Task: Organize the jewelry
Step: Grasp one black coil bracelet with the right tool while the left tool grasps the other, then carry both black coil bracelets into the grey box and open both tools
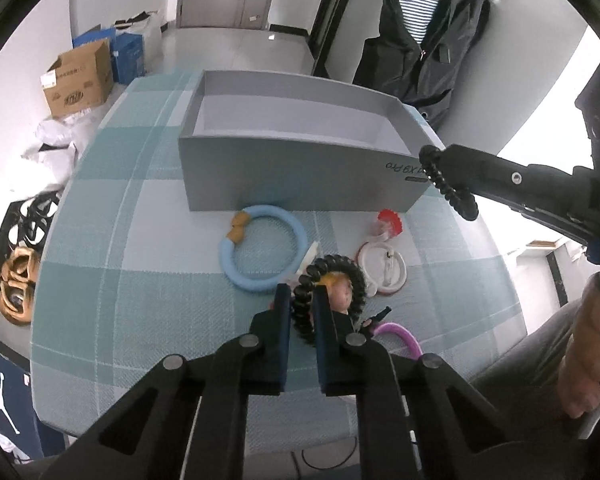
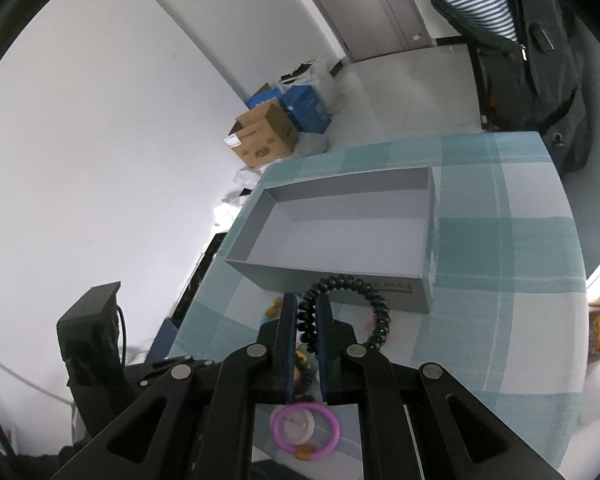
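Note:
My left gripper is shut on a black beaded bracelet low over the checked cloth. My right gripper is shut on a second black beaded bracelet and holds it in the air just in front of the open grey box. In the left wrist view the right gripper hangs at the grey box's near right corner with its bracelet dangling. The box is empty inside. A light blue bracelet, a white ring and a purple bracelet lie on the cloth.
A red and white trinket lies by the box front. The table wears a teal checked cloth. Cardboard boxes and bags stand on the floor at the left. A dark jacket hangs behind the table.

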Demonstrator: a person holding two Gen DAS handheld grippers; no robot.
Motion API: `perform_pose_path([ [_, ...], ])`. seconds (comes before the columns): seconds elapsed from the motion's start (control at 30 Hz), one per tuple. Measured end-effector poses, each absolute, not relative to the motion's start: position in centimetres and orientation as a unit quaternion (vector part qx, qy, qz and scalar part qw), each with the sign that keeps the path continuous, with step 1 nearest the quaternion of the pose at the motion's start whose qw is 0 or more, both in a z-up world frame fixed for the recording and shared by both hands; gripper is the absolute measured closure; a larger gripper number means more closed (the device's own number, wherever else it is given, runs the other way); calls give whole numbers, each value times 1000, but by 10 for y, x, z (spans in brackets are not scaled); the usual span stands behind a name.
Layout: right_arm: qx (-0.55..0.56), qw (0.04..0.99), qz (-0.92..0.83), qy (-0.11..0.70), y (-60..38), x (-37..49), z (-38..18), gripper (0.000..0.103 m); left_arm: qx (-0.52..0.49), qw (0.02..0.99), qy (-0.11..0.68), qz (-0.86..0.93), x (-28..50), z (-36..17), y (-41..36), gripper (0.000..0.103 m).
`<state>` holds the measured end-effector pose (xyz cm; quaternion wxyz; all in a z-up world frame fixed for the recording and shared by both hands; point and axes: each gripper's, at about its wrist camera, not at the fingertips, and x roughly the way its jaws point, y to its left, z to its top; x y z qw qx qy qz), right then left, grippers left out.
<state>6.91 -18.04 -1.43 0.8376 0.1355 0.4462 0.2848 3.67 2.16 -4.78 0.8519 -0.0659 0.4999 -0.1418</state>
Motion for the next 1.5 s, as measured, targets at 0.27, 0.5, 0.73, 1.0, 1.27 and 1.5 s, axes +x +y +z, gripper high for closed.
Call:
perform_pose_path([
  [0.27,145,841,285,435,-187,64,-8,95,-99,862,473,-155,32,-34,37,98],
  [0.5,158,840,303,421,-190,60,1,95,-141,866,451,-161,43,-16,45,98],
  [0.73,159,842,318,405,-187,71,27,95,-138,880,425,-163,67,11,48,98],
  [1.0,112,848,334,397,-171,112,44,95,-108,884,424,-165,124,12,47,98],
  [1.27,115,825,333,441,-164,158,9,95,-113,861,462,-178,151,-16,47,98],
  [1.5,119,808,330,474,-158,171,-15,95,-88,856,482,-166,158,-28,42,98],
])
